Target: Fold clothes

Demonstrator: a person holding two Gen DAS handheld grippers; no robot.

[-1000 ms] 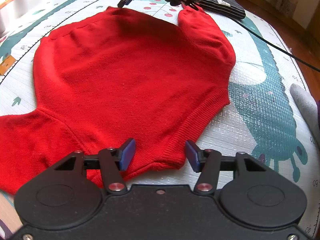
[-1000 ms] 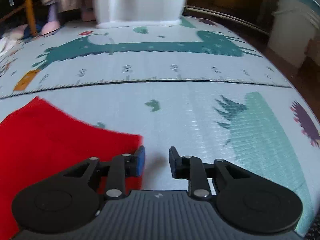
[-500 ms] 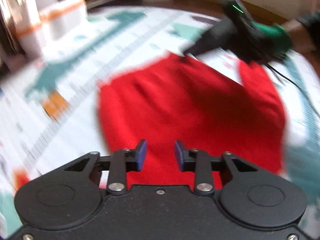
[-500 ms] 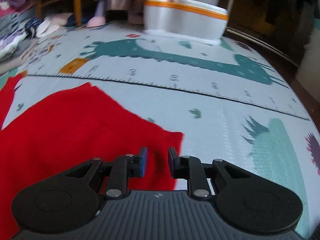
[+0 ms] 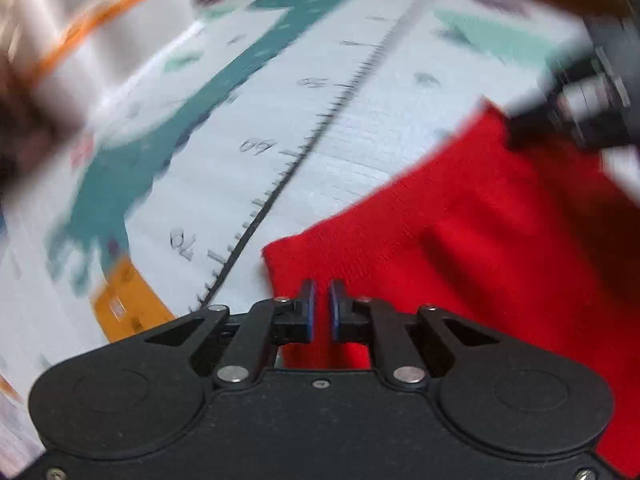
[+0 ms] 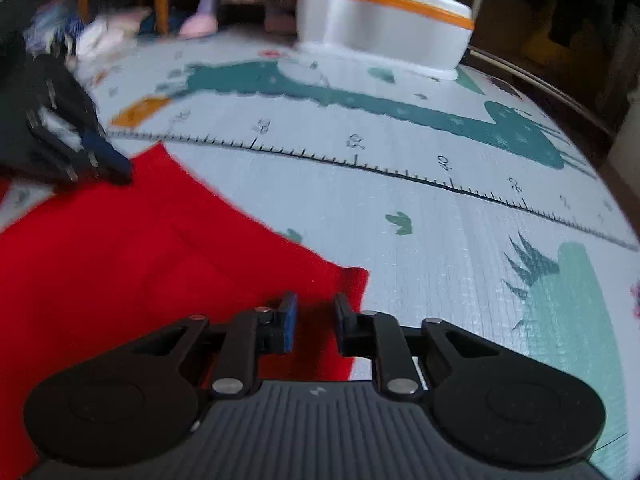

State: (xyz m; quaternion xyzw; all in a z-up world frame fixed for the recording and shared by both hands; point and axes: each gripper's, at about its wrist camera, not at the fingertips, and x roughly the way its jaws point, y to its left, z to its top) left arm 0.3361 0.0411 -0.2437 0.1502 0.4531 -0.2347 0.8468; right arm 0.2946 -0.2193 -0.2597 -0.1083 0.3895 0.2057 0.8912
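Red sweater (image 6: 132, 264) spread flat on the play mat (image 6: 420, 216), well short of the mat's far edge. Folded layers visible across its middle.

Left gripper (image 5: 320, 306) down at one corner of the sweater, blue pads (image 5: 309, 304) drawn nearly together with only a thin slit between; red knit seen through that slit, but cannot tell whether cloth is actually pinched. Same gripper seen in the right wrist view (image 6: 116, 168) at the sweater's far corner, blurred.

Right gripper (image 6: 312, 312) low over the opposite corner, pads (image 6: 289, 316) apart and released, cloth lying under the gap, nothing grasped. Blurred in the left wrist view (image 5: 524, 128), at the sweater's far corner.

White bin with an orange band (image 6: 384, 12) at the mat's far edge. Ruler print (image 6: 360, 160) running across the mat between bin and sweater.
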